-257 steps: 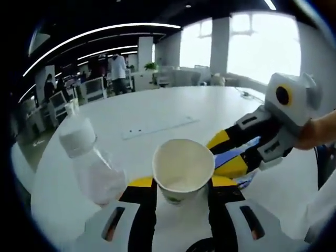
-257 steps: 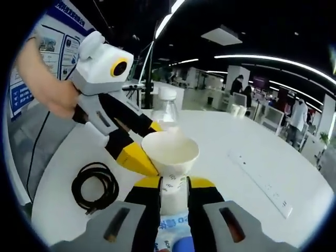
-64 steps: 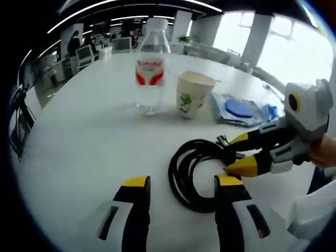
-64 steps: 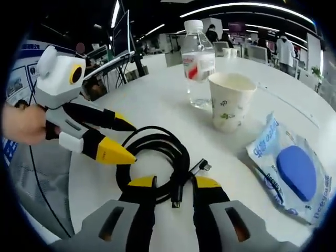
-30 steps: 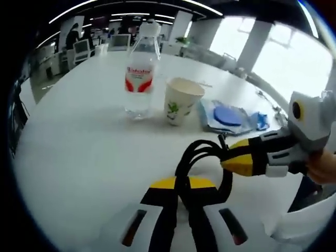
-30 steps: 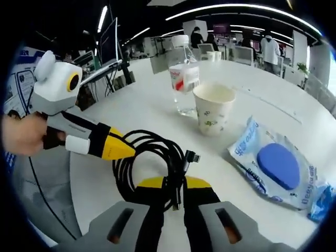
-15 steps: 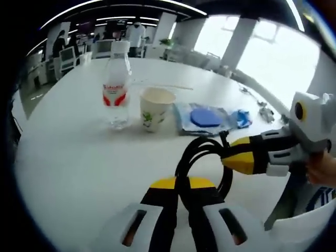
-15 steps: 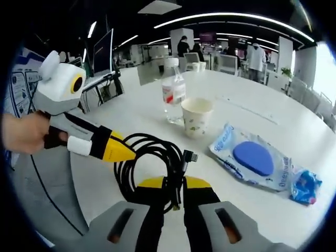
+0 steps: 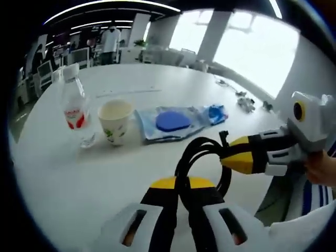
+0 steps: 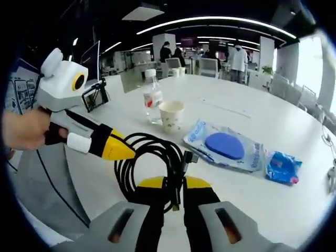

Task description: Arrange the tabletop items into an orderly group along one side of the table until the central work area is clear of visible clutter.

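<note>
Row of things across the desk (image 9: 63,173)
Bottle (image 9: 76,113), cup (image 9: 116,121) and packet (image 9: 170,122) block ahead; bare desk lies nearer.

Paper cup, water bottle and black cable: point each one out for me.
paper cup (image 10: 171,116), right gripper view, on its side wall.
water bottle (image 10: 153,101), right gripper view, on its label.
black cable (image 9: 195,152), left gripper view, on the coil's upper loop.

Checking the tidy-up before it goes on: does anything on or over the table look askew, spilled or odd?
Nothing is spilled: the clear plastic bottle and white paper cup stand upright. The oddity is the coiled black cable, pinched by both the left claw and right claw, with its plug end sticking out loose.
</note>
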`<state>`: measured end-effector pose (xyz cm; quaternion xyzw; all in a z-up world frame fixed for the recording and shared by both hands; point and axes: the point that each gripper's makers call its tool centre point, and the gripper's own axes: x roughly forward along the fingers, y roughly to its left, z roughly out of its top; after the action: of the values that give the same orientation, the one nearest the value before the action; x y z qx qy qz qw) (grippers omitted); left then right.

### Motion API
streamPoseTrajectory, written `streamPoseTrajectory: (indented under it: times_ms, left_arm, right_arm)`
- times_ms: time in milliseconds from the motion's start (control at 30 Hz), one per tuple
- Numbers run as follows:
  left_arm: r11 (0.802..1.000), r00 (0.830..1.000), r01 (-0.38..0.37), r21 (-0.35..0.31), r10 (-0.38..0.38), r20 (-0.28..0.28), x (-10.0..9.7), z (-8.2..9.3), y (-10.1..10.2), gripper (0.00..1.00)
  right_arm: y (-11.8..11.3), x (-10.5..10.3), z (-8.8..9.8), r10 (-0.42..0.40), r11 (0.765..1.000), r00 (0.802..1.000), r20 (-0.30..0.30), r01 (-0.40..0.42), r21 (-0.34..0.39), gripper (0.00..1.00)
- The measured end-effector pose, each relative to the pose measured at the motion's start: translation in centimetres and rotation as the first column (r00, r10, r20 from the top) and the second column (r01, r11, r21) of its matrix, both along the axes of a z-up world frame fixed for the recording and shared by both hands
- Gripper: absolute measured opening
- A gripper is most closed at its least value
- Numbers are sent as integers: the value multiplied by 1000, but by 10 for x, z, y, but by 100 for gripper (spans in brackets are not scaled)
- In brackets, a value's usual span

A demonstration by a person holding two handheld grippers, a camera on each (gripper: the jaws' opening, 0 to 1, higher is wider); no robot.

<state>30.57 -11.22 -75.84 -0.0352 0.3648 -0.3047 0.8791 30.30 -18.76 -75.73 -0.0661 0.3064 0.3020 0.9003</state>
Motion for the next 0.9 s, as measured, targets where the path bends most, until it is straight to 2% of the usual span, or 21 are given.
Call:
streamPoseTrajectory:
  times_ms: [200, 367, 533, 900]
  left_arm:
    - [999, 999, 33, 14, -33, -22, 3, -3, -37, 1]
    - [999, 998, 47, 14, -47, -29, 3, -4, -69, 1]
    - [998, 997, 66, 22, -65, -50, 6, -9, -97, 1]
    - [993, 992, 113, 32, -111, -66, 21, -13, -156, 1]
  right_arm:
    - [-33, 3, 2, -13, 1000, 1000, -7, 13, 4, 9]
    - [-70, 3, -5, -28, 999, 999, -33, 29, 15, 9]
    - [-96, 4, -9, -44, 999, 998, -48, 44, 18, 9]
    - [-155, 21, -11, -75, 997, 995, -62, 77, 25, 9]
